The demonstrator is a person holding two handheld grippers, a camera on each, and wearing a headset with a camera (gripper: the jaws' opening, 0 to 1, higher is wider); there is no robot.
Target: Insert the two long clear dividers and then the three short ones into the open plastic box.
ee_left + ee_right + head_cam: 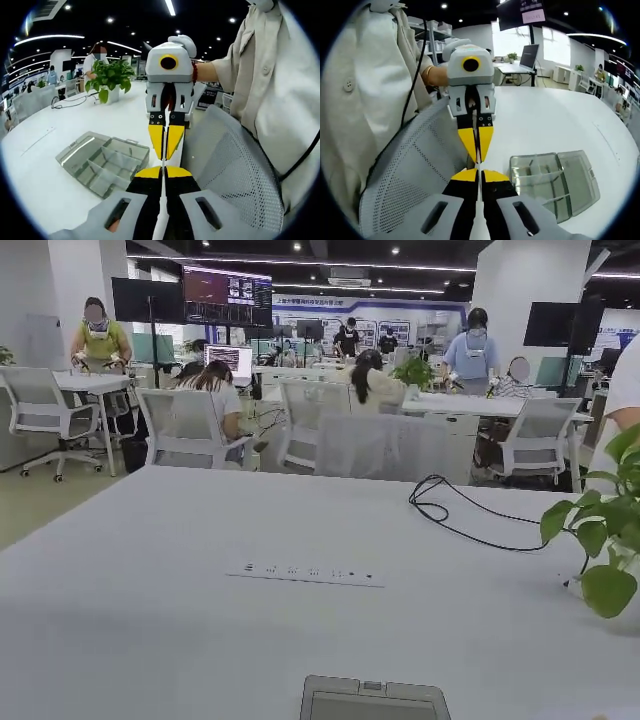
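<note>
Left tool: jaws pressed together, nothing between them. Right tool: likewise closed to a point and carrying nothing. The two are held nose to nose, yellow tips nearly touching, above the mesh back of a chair at the near edge of the bench. They are close to the person's body and apart from the work. Box lies on the bench off to the side of the tips, open, with its lid laid flat beside the base. In the head view its grey rim sits at the bottom edge. Inside the base, clear dividers stand upright and cut the tray into compartments. Lengthwise walls with shorter cross-pieces between them can be made out in both gripper views. The exact count is not readable through the clear plastic, so two long plus three short cannot be confirmed piece by piece. Further out the bench carries a flush socket strip, a looped black cable and a potted plant. Judgement: insertion looks complete or very nearly so, since both tools are empty and away from the box and the compartments are formed. Left to do, if anything: check that each divider is seated fully in its slots, and fit any short piece a count may prove missing.
</note>
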